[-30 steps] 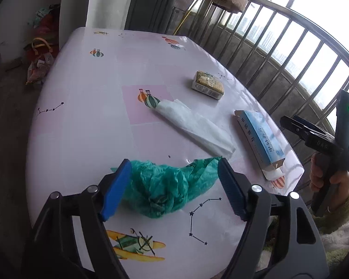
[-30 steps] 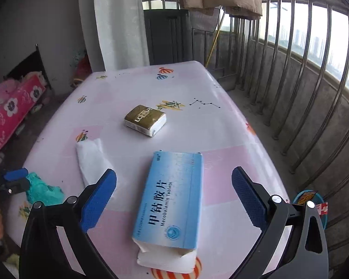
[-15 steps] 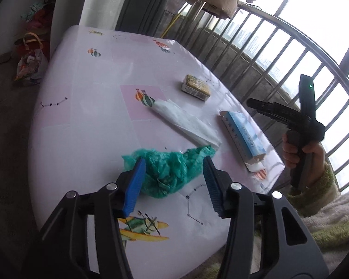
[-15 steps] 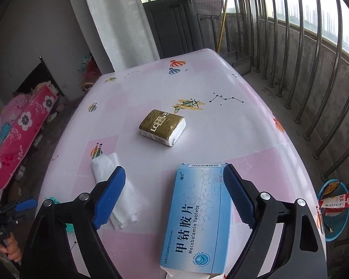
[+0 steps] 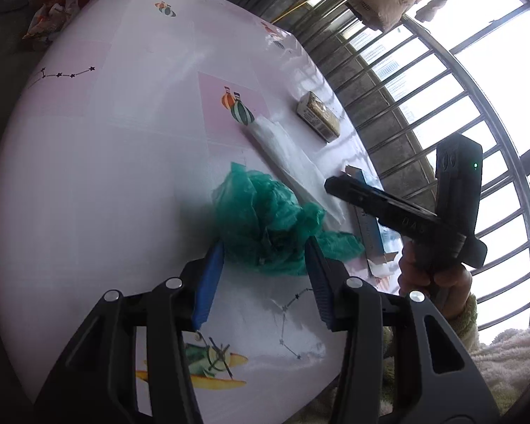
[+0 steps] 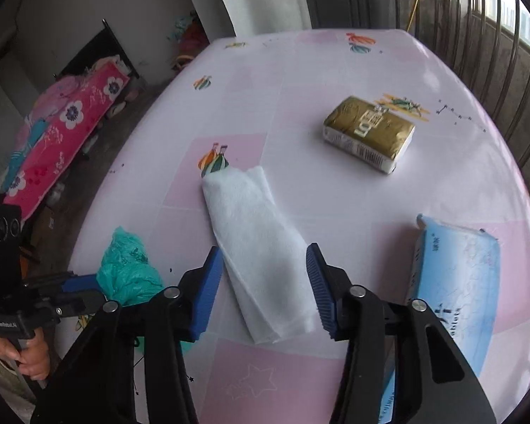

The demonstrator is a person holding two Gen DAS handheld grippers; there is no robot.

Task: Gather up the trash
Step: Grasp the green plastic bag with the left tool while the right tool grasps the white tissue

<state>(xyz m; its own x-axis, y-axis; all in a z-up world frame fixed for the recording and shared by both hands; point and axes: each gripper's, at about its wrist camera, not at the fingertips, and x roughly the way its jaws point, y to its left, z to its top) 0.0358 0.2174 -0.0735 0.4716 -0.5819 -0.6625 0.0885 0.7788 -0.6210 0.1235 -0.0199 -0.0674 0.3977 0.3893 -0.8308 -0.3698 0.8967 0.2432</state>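
green bag (image 5: 265,219) near table (image 5: 88,176) near edge | light, crumpled, springy; pinch at bunched middle | left gripper (image 5: 265,265) narrowed around it, seemingly not clamped | right gripper (image 6: 265,282) part-open over tissue (image 6: 258,240)

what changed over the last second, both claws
The left claw narrowed around the green plastic bag, though contact is unclear. The right claw swung from the blue medicine box to straddle the white tissue. The gold packet stayed put.
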